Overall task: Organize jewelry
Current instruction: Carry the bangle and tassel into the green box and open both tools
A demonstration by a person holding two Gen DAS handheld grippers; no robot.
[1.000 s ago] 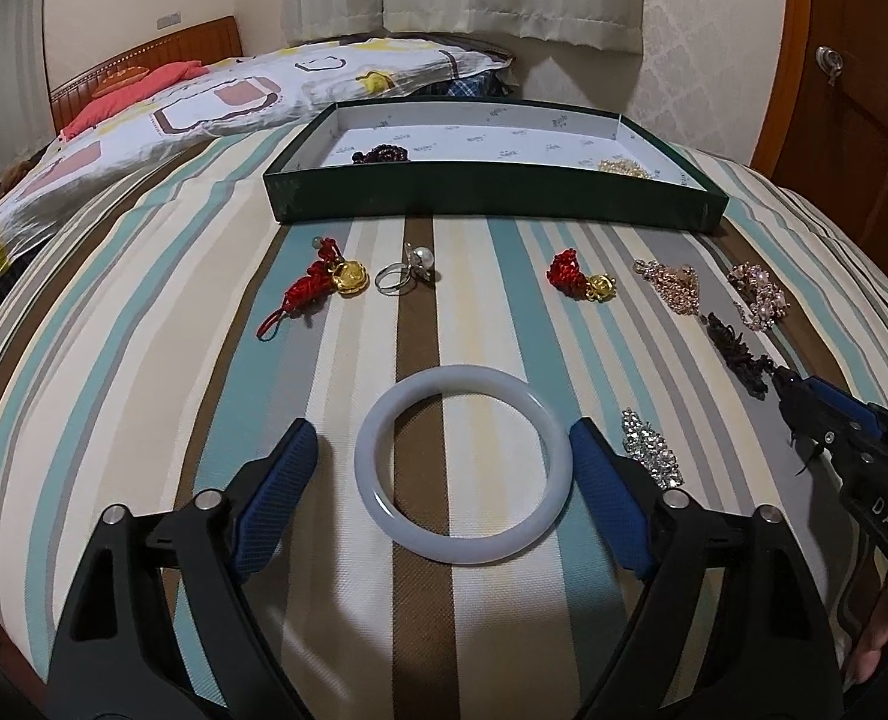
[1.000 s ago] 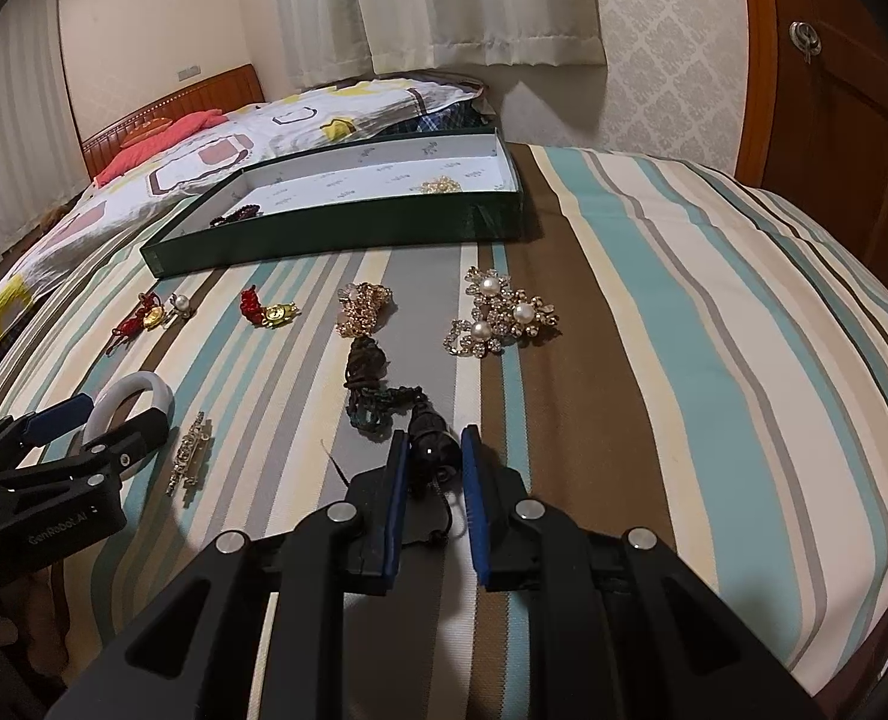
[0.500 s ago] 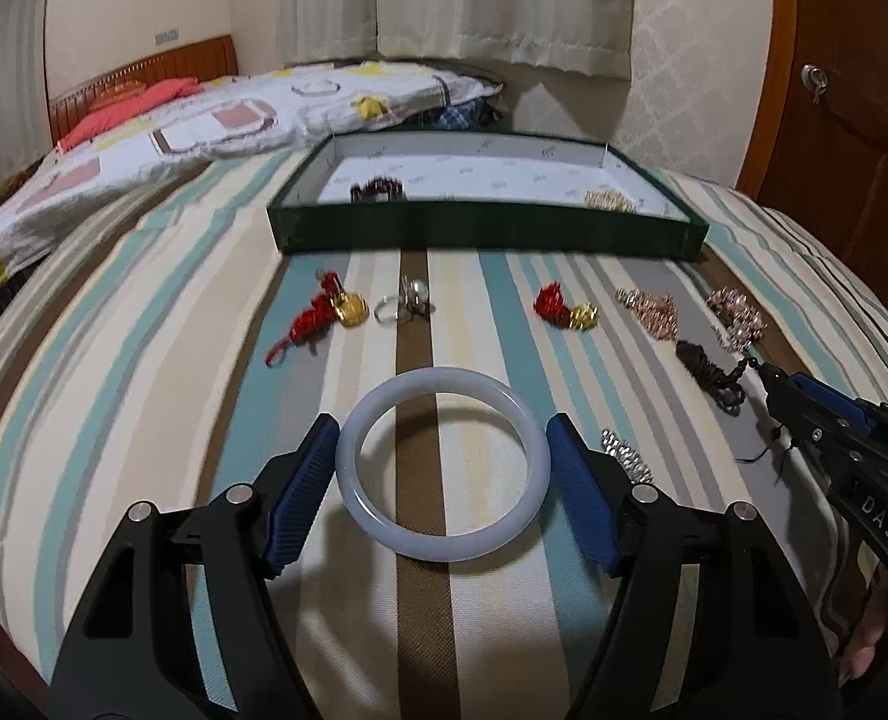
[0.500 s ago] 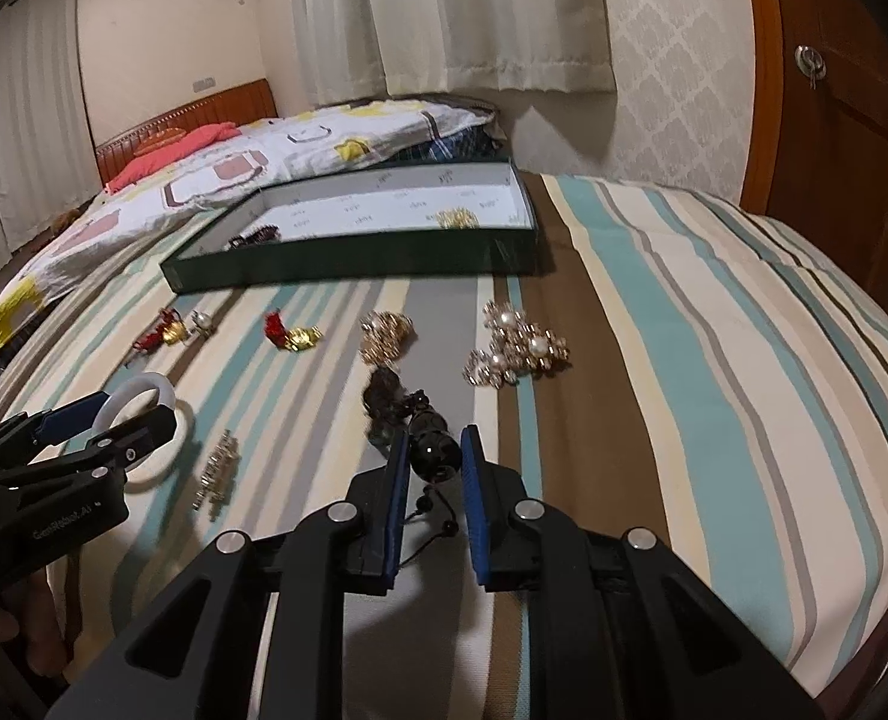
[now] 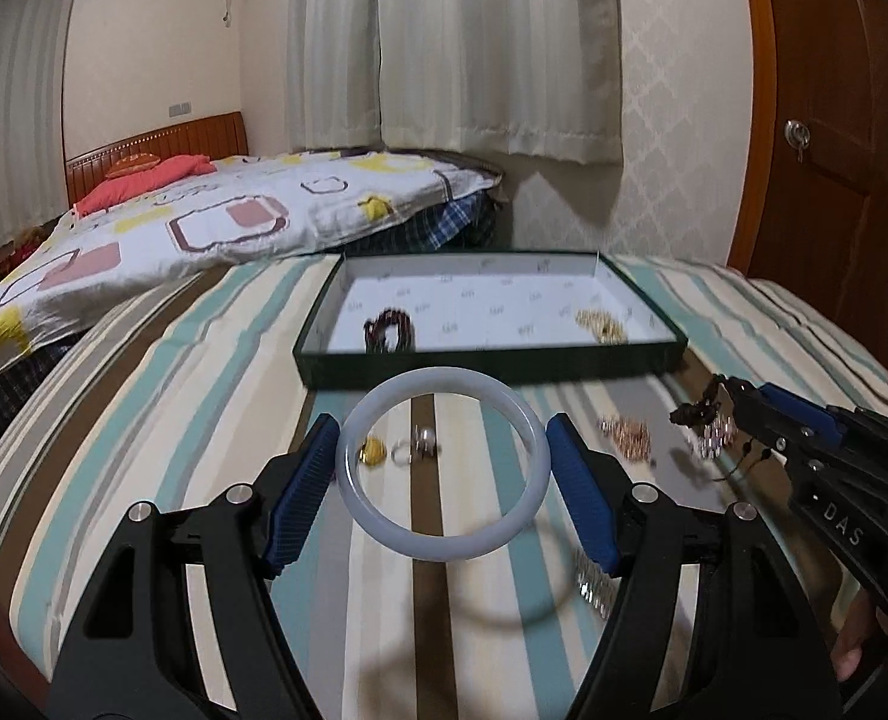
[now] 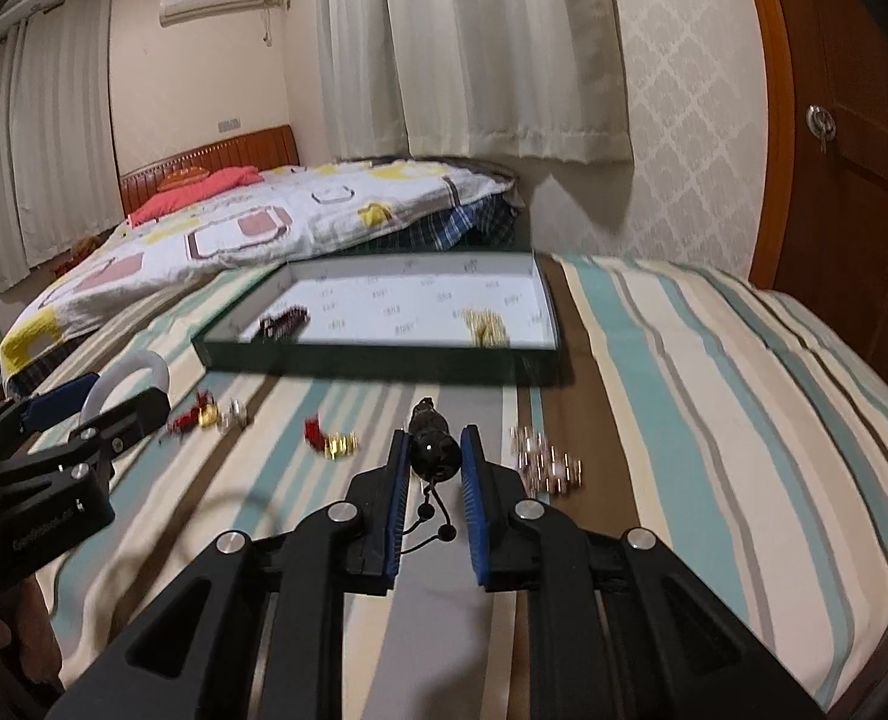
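Note:
My left gripper (image 5: 441,465) is shut on a pale white bangle (image 5: 444,543) and holds it above the striped bed; its shadow falls on the cover below. My right gripper (image 6: 435,453) is shut on a dark beaded bracelet (image 6: 435,450), also lifted, with its cord dangling. It also shows in the left wrist view (image 5: 693,414). The green tray (image 5: 486,363) with a white floor lies ahead and holds a dark bracelet (image 5: 390,330) and a gold piece (image 5: 600,324).
Loose on the cover lie a ring (image 5: 423,441), a gold charm (image 5: 372,453), a rose-gold brooch (image 5: 627,435), a crystal clip (image 5: 594,585), a red-and-gold charm (image 6: 330,438) and a pearl brooch (image 6: 546,459). A folded quilt (image 5: 204,228) lies at the far left.
Both grippers have risen and moved toward the tray. The bangle has left the cover in the left gripper. The dark bracelet has come fully off the cover in the right gripper.

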